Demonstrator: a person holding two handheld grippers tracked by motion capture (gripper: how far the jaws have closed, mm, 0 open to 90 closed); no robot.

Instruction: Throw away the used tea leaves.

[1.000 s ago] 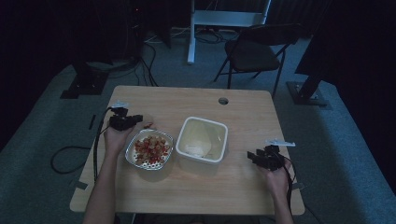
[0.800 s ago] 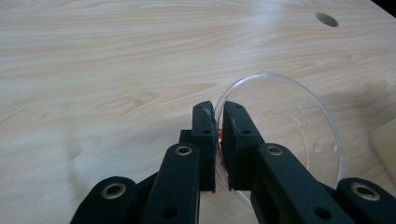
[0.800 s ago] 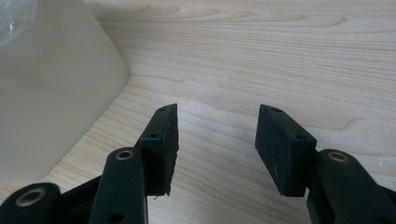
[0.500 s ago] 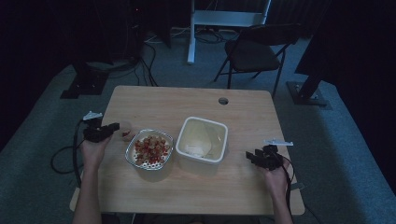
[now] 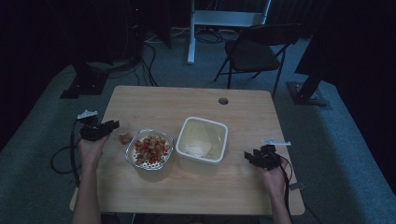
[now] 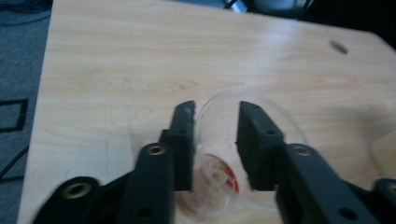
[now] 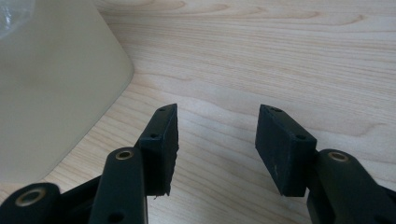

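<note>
A small clear cup (image 5: 124, 136) with a bit of red food in its bottom stands on the wooden table (image 5: 187, 102), just left of a bowl of red and pale pieces (image 5: 149, 148). My left gripper (image 5: 109, 127) is right at the cup. In the left gripper view its jaws (image 6: 215, 121) have just been opening and now stand parted over the cup (image 6: 280, 121), pads off it. My right gripper (image 5: 250, 156) rests open on the table right of a white tub (image 5: 203, 139). In its own view the right gripper (image 7: 217, 126) has bare wood between the pads.
The white tub's wall (image 7: 51, 84) is close on the left in the right gripper view. A cable hole (image 5: 223, 100) sits near the table's far edge. A folding chair (image 5: 257, 51) and stand legs are on the carpet beyond the table.
My left gripper has moved left, away from the bowl's far left rim. The clear cup now stands on the table beside it. The right gripper has stayed put.
</note>
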